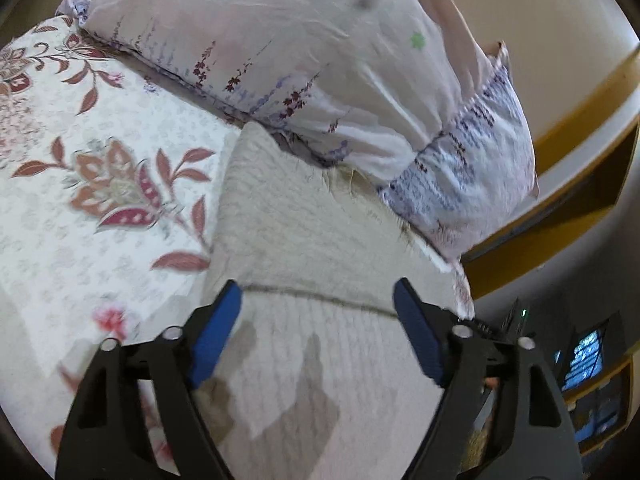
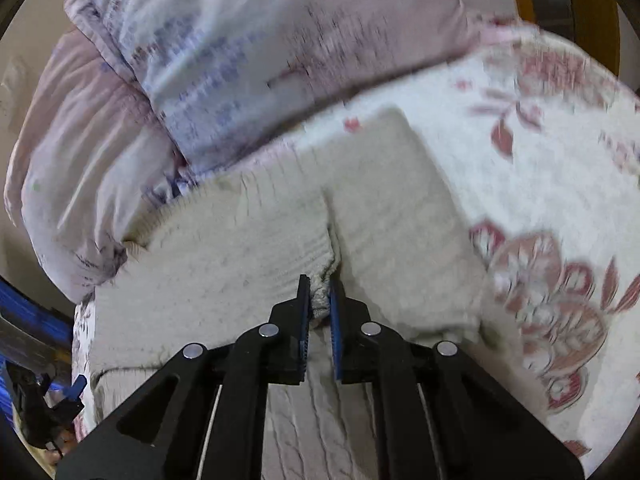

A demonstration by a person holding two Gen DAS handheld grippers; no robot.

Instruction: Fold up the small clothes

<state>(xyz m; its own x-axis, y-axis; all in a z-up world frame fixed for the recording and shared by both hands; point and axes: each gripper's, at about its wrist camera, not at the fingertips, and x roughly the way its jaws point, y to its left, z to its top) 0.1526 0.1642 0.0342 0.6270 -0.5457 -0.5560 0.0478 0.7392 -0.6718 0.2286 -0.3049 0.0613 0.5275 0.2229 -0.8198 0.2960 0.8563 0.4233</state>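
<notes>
Left wrist view
- Left gripper (image 1: 318,312): I held it with the jaws spread wide, nothing between the blue pads (image 1: 218,332).
- Knit garment (image 1: 304,240): a cream ribbed piece lay on the bed directly under and ahead of my left gripper, a dark seam line crossing it between the fingertips.
- Bedsheet (image 1: 80,200): white with a red-brown floral print, to the left of the garment.
- Pillow (image 1: 280,52): pale, printed with purple sprigs, lay beyond the garment and touched its far frayed edge.

Right wrist view
- Right gripper (image 2: 319,292): I had the jaws pressed nearly together, pinching a bunched fold of the knit garment (image 2: 248,240).
- Garment position: it lay on the bedsheet (image 2: 540,184), one panel (image 2: 400,200) extending ahead and to the right of the pinch.
- Pillow (image 2: 260,40): lay behind the garment, blurred.
</notes>
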